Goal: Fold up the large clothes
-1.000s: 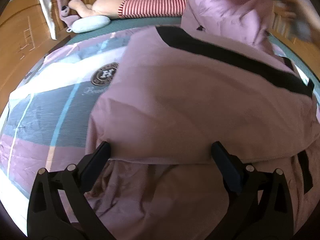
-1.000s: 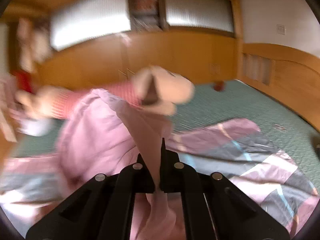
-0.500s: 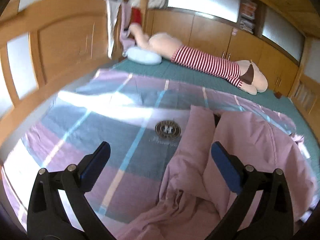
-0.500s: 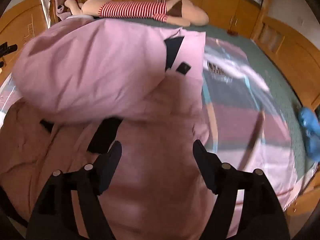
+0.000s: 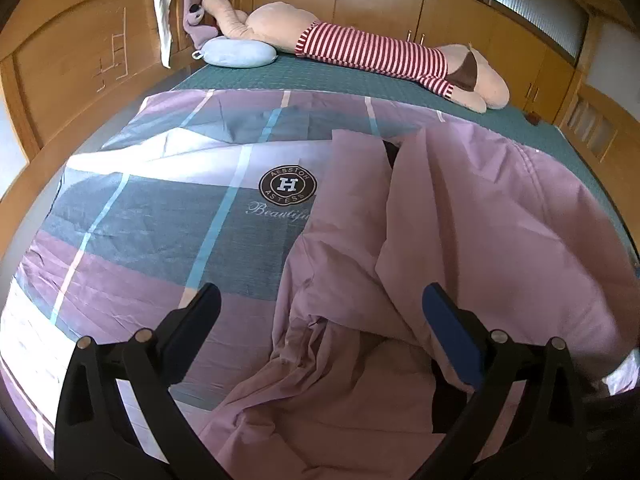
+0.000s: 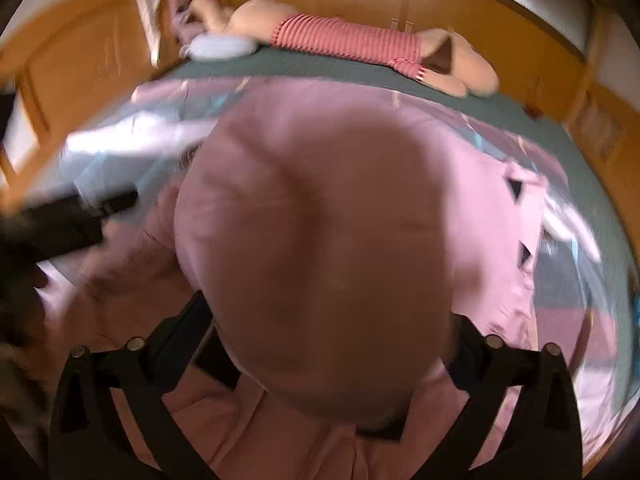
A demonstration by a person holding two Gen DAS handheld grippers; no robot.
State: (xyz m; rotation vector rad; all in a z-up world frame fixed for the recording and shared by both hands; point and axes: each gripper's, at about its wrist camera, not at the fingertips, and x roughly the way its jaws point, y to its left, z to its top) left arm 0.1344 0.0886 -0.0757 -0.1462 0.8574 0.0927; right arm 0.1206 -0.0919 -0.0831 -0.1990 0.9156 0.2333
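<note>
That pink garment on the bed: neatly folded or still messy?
Still messy. The pink garment lies bunched over the plaid bedsheet, one flap doubled over, wrinkled heaps nearest the camera.

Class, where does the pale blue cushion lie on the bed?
In the left wrist view, the pale blue cushion lies far left on the green mattress cover, against the striped plush toy.

Bed point(image 5: 516, 126), wood-framed, green quilted cover, fills frame. Plaid duvet point(image 5: 160, 216), purple, grey and white with round "H" emblem, spread over centre and left. Pink garment point(image 5: 472, 240) heaped on duvet, lower right. Along far edge, top of frame: long plush toy point(image 5: 360, 46) in red-striped top, pale blue cushion point(image 5: 236, 53) touching its left end.
</note>
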